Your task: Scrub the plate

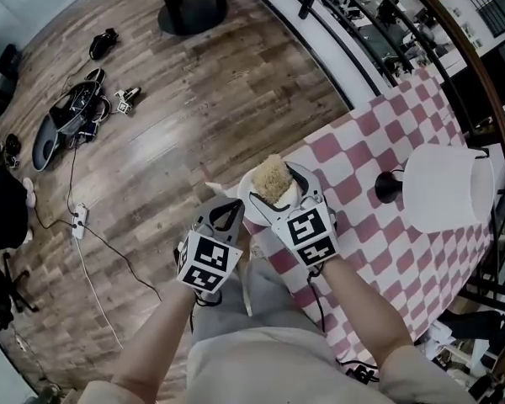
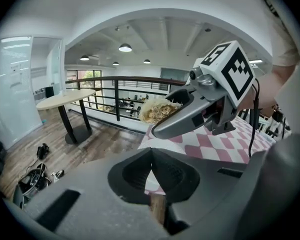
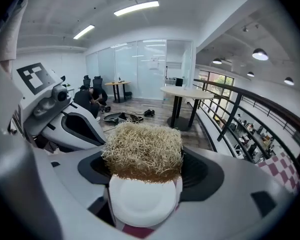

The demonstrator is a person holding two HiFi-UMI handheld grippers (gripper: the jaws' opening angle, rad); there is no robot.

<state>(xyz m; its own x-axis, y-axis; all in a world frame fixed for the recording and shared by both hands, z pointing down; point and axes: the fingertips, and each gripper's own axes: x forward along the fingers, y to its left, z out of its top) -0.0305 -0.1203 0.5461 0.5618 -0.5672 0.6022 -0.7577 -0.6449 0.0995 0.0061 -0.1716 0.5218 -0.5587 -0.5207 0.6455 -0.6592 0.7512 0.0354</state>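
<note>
A small white plate sits at the near corner of the pink-and-white checked table. My right gripper is shut on a straw-coloured scrubber and holds it over the plate. In the right gripper view the scrubber fills the jaws, with the plate just below it. My left gripper is at the plate's left rim. In its own view the jaws are closed together, with a white sliver of plate between them. The scrubber shows above.
A white lamp shade on a black base stands on the table to the right. A black railing runs behind the table. Cables, shoes and a bag lie on the wood floor at left, with a pedestal table base beyond.
</note>
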